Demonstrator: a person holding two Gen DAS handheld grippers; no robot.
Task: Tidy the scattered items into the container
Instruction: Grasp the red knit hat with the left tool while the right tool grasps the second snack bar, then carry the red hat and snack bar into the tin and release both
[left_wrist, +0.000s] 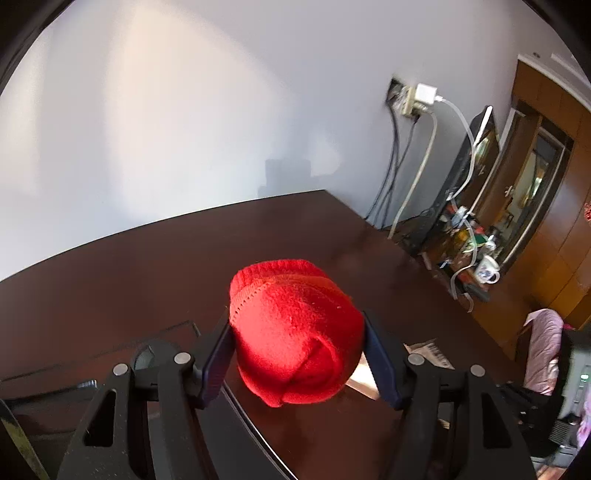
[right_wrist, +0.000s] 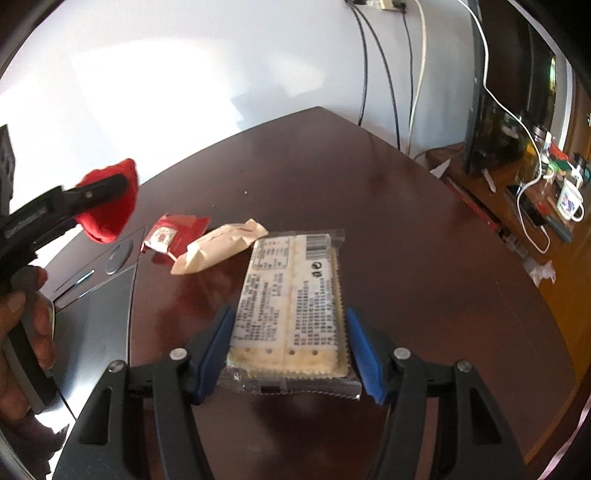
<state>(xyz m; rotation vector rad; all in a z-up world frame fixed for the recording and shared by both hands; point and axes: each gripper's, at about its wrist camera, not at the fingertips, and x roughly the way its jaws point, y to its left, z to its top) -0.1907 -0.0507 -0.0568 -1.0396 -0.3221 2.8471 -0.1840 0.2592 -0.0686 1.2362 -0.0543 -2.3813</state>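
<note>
My left gripper (left_wrist: 297, 325) is shut on a rolled red knit sock (left_wrist: 291, 332) and holds it above the dark table (left_wrist: 147, 266). In the right wrist view the sock (right_wrist: 110, 210) hangs at the left over a dark grey container (right_wrist: 96, 306). My right gripper (right_wrist: 288, 328) is shut on a clear cracker packet (right_wrist: 291, 295) just above the table. A beige wrapped snack (right_wrist: 218, 251) and a red packet (right_wrist: 173, 232) lie on the table beyond it.
Cables (left_wrist: 402, 173) and a wall socket (left_wrist: 413, 99) are at the back right. A cluttered side shelf with a mug (right_wrist: 569, 199) and a monitor (right_wrist: 506, 110) stands right of the table. A hand (right_wrist: 22, 332) holds the left gripper.
</note>
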